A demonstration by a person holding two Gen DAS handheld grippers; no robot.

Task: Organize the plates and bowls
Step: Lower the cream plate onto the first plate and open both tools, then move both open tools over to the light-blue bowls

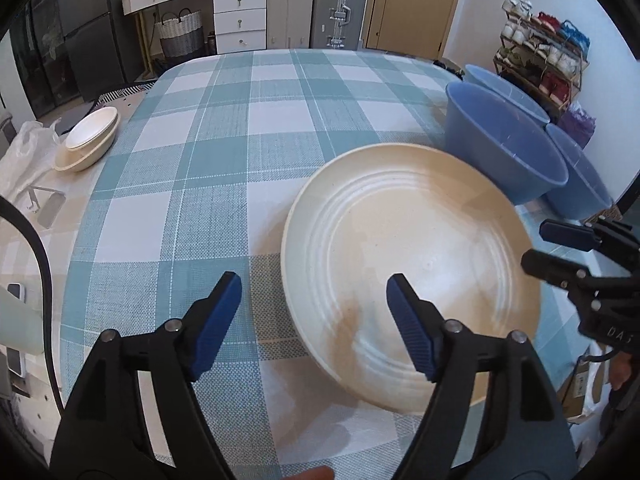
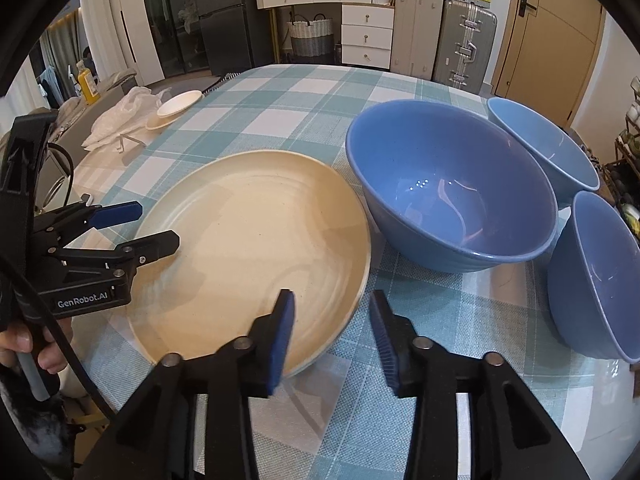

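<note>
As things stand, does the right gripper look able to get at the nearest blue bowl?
Probably yes. The right gripper is open, straddling the right rim of the cream plate, holding nothing. The nearest blue bowl sits just beyond and right of it on the checked tablecloth, nothing between them.

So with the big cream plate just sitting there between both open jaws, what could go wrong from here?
1. The cream plate lies close beside the nearest blue bowl; sliding it could knock the bowl.
2. The rear blue bowls sit near the table edge; a nudge might tip one off.
3. Re-gripping only the thin rim, the plate may slip.
</note>
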